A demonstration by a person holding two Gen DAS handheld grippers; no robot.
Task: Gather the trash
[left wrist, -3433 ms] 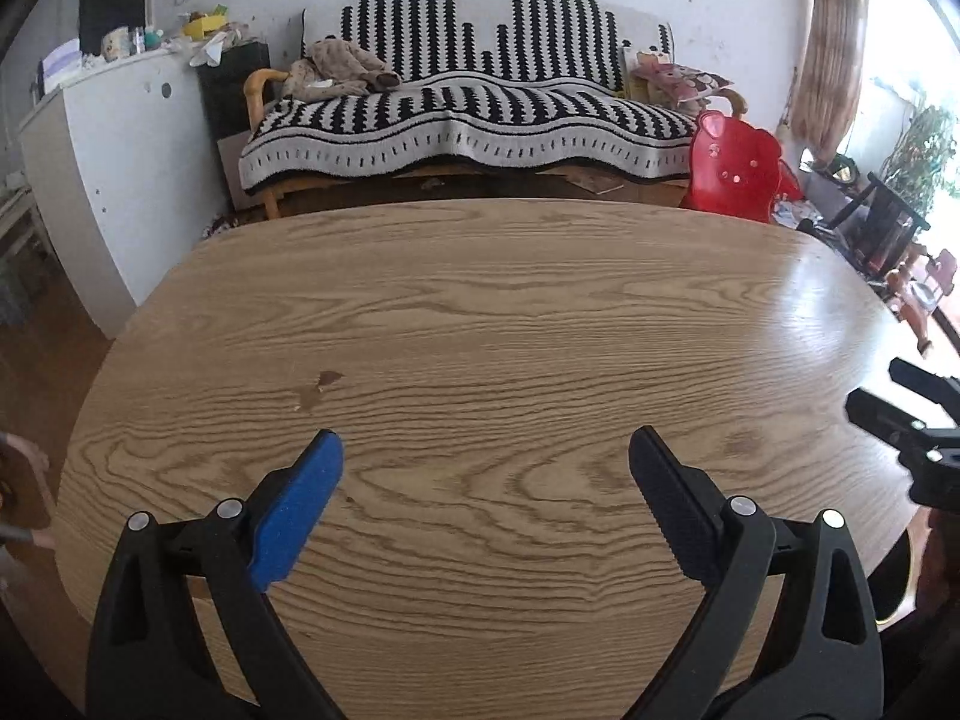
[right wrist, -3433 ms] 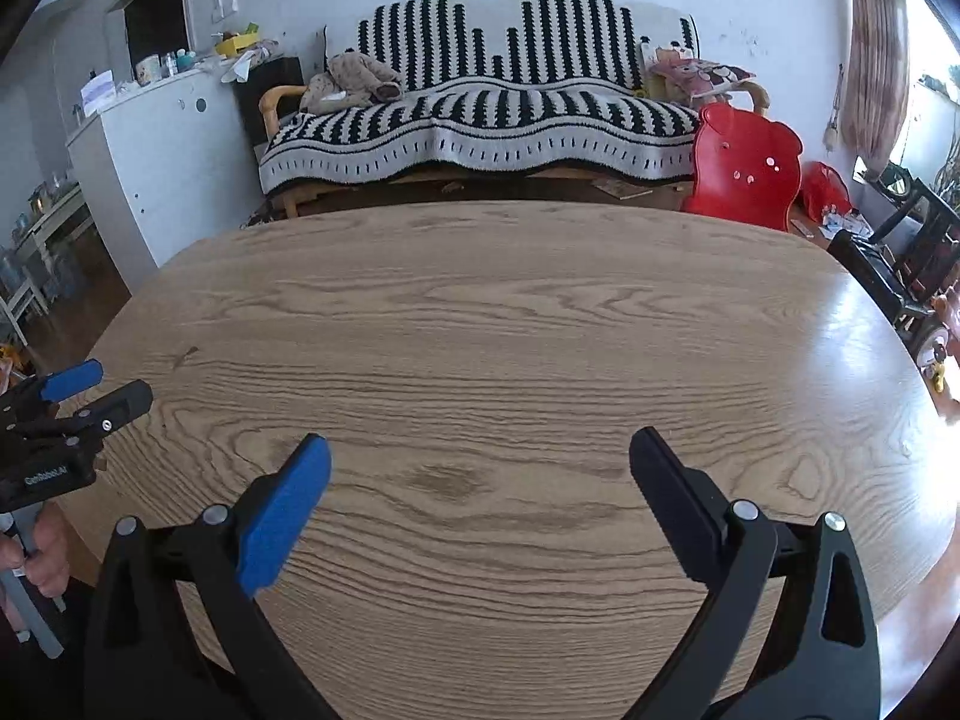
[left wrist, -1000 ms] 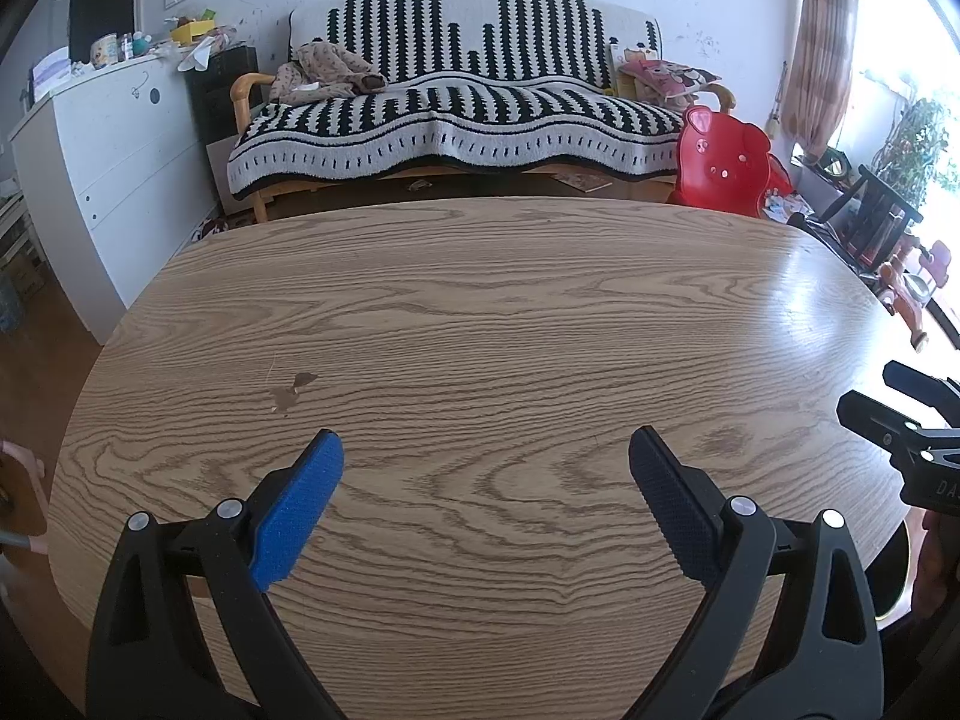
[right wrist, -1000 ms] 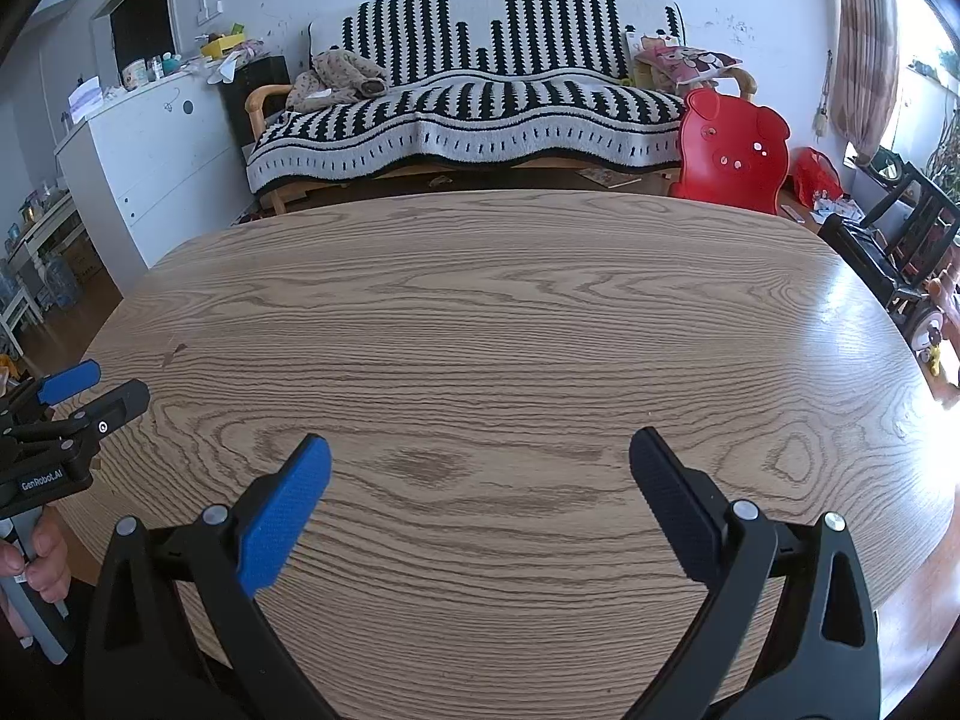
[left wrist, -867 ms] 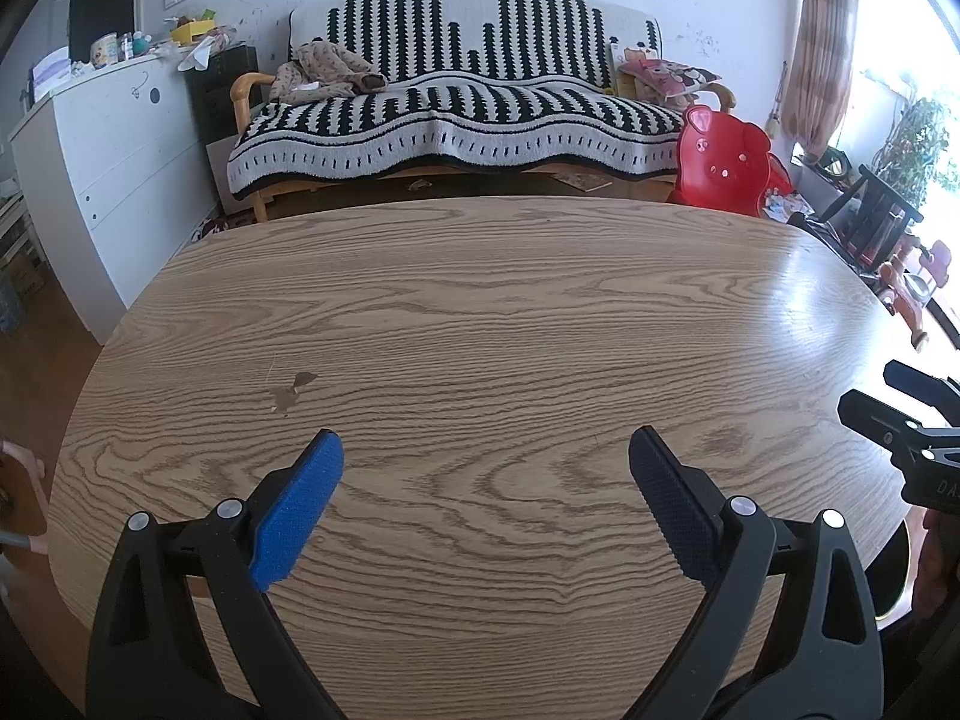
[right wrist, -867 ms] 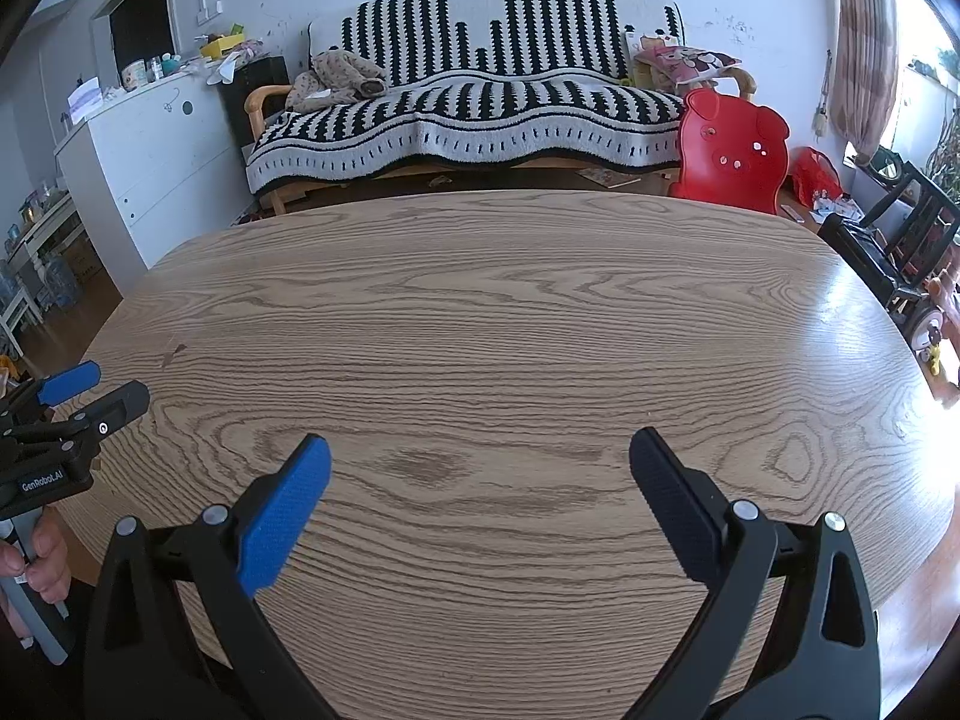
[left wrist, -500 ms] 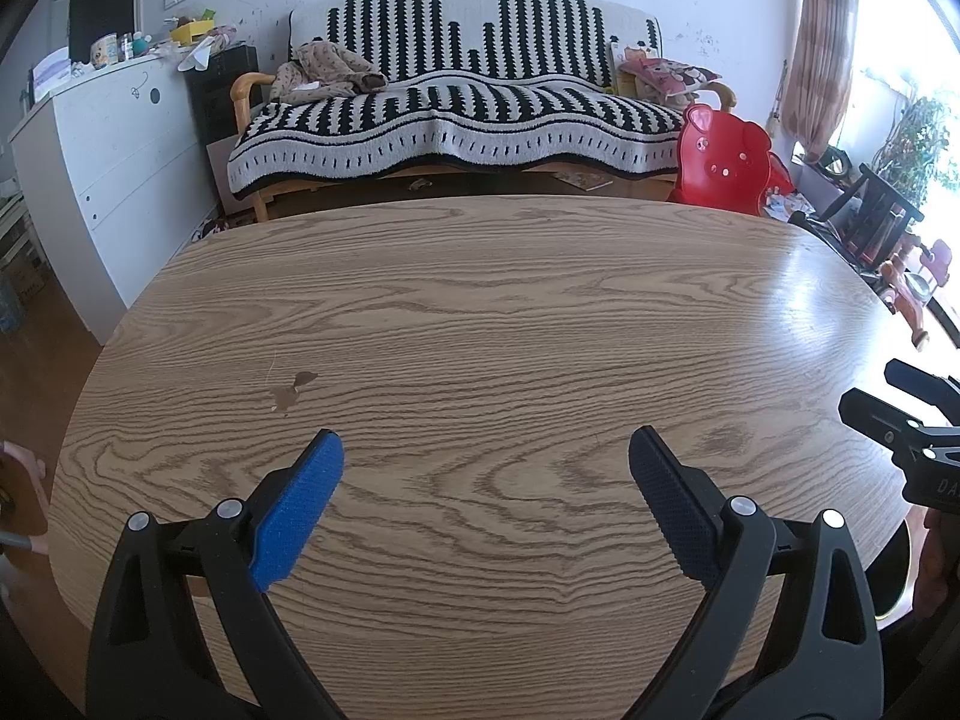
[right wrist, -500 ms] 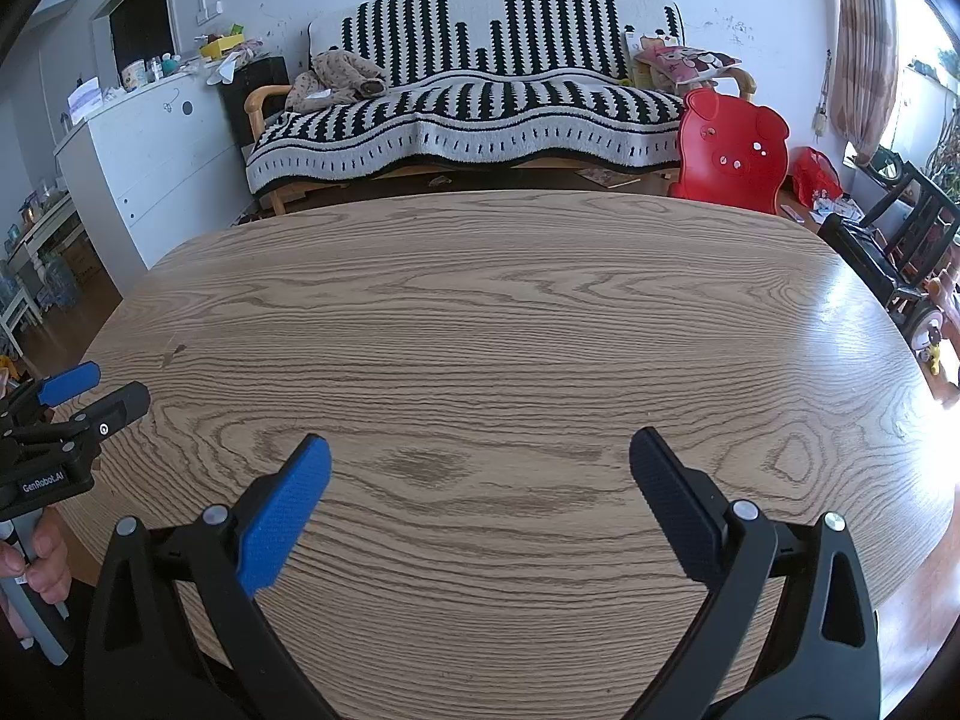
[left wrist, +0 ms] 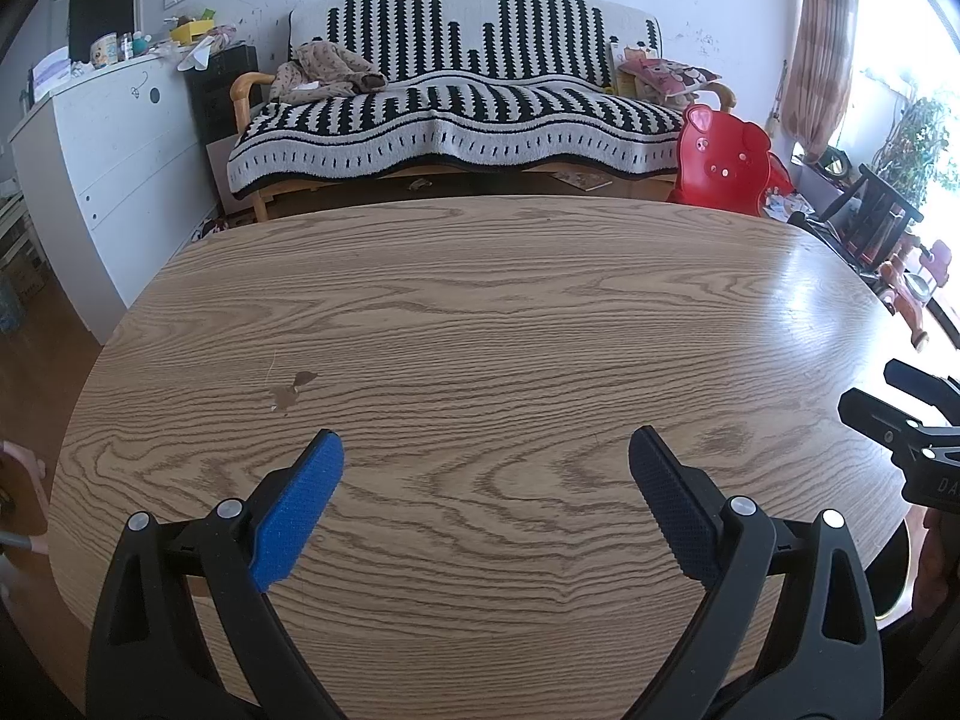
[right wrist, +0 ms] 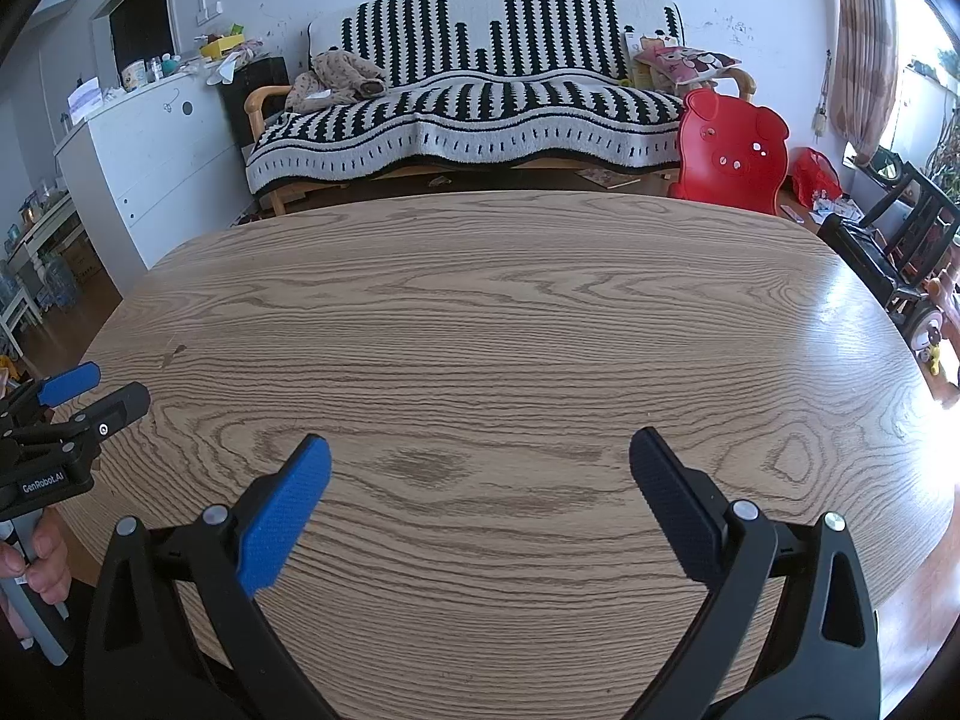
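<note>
A bare oval wooden table (left wrist: 480, 312) fills both views, also in the right wrist view (right wrist: 480, 324). No trash shows on it; only a small brown stain (left wrist: 287, 391) marks the wood. My left gripper (left wrist: 483, 450) is open and empty over the near edge. It also shows at the left edge of the right wrist view (right wrist: 99, 389). My right gripper (right wrist: 477, 450) is open and empty over the near edge. It also shows at the right edge of the left wrist view (left wrist: 882, 384).
Behind the table stands a sofa with a black-and-white striped cover (left wrist: 456, 102) and a red pig-shaped chair (left wrist: 723, 159). A white cabinet (left wrist: 114, 144) is at the left. Dark chairs and toys (right wrist: 900, 258) stand at the right.
Both grippers hold almost still over the near edge of the table and stay open. Over the last seconds both views tilted slightly, showing a little more of the room.
</note>
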